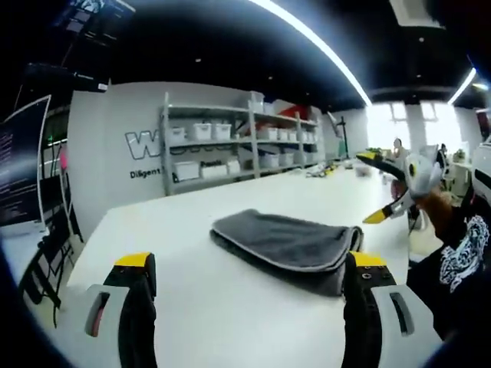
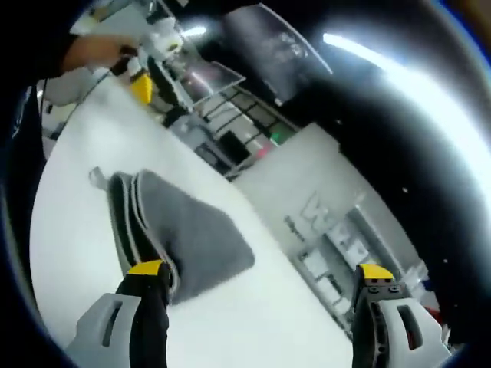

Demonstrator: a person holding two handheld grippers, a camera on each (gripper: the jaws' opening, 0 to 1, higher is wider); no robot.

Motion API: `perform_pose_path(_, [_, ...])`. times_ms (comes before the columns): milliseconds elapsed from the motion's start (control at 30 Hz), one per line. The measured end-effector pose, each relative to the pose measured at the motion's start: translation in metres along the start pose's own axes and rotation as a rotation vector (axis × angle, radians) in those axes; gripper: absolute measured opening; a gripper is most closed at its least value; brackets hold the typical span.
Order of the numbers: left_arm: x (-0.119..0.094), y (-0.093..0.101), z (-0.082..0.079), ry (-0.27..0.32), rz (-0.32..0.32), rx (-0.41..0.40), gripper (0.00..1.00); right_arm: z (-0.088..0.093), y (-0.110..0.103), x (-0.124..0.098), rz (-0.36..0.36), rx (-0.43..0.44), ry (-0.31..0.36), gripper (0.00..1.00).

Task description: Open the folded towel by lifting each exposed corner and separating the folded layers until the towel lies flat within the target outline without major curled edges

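Observation:
A dark grey folded towel with pale edging lies on the white table, just ahead of my left gripper. That gripper is open, its yellow-tipped jaws wide apart and holding nothing; the right jaw overlaps the towel's near right corner. My right gripper hovers above the table to the towel's right, held in a hand, jaws apart. In the right gripper view the towel shows its stacked folded layers beside the left jaw, and the right gripper stands open and empty. The left gripper appears beyond the towel.
Grey shelving with white bins stands against the back wall behind the table. A dark monitor is at the left edge. A person's patterned sleeve fills the right side. Bare white tabletop surrounds the towel.

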State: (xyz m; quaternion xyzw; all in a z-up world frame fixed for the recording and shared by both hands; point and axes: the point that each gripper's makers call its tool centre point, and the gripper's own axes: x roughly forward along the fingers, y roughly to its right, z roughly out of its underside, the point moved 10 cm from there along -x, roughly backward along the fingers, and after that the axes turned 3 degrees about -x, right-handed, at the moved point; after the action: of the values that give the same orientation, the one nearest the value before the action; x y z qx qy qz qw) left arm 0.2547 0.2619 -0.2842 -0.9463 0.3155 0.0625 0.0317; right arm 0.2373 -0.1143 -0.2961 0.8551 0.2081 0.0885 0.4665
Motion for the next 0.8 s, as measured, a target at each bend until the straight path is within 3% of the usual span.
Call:
perform_pose_path(233, [0.002, -0.001, 0.002, -0.002, 0.007, -0.007, 1.00, -0.004, -0.019, 0.015, -0.049, -0.139, -0.012, 1.00])
perform_pose_path(567, [0.001, -0.001, 0.004, 0.003, 0.008, -0.005, 1.00, -0.016, -0.036, 0.028, -0.106, -0.219, 0.019, 0.99])
perform_pose_path(800, [0.001, 0.001, 0.006, 0.005, 0.012, -0.003, 1.00, -0.022, -0.040, 0.035, -0.094, -0.267, 0.008, 0.99])
